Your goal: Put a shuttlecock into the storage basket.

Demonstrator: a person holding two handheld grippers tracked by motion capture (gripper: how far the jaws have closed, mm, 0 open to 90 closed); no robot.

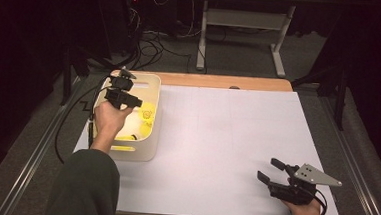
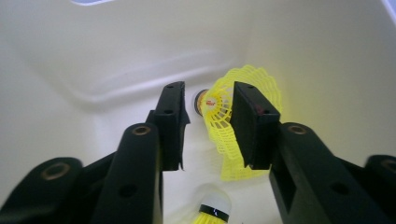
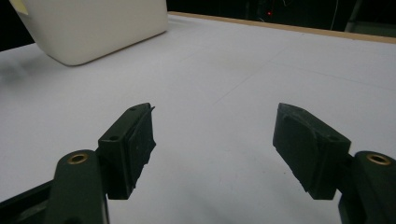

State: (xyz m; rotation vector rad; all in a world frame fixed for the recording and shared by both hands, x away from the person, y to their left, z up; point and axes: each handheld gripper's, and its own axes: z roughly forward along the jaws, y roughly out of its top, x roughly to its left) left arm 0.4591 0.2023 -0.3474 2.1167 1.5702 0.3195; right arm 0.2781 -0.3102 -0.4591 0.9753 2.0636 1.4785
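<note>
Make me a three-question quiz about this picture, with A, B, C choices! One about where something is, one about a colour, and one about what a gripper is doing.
1. Where is the left gripper?
A. Down in the white bin
B. On the floor
C. Beside the right gripper

2. What colour is the shuttlecock in front of the left gripper?
A. Red
B. Yellow
C. Blue

3. How are the right gripper's jaws?
A. Shut on a shuttlecock
B. Shut on nothing
C. Open, with nothing between them

Answers:
1. A, the high view shows the left gripper reaching into the bin at the table's left.
2. B, the left gripper view shows its yellow mesh skirt.
3. C, the right gripper view shows the jaws wide apart over the bare white table.
</note>
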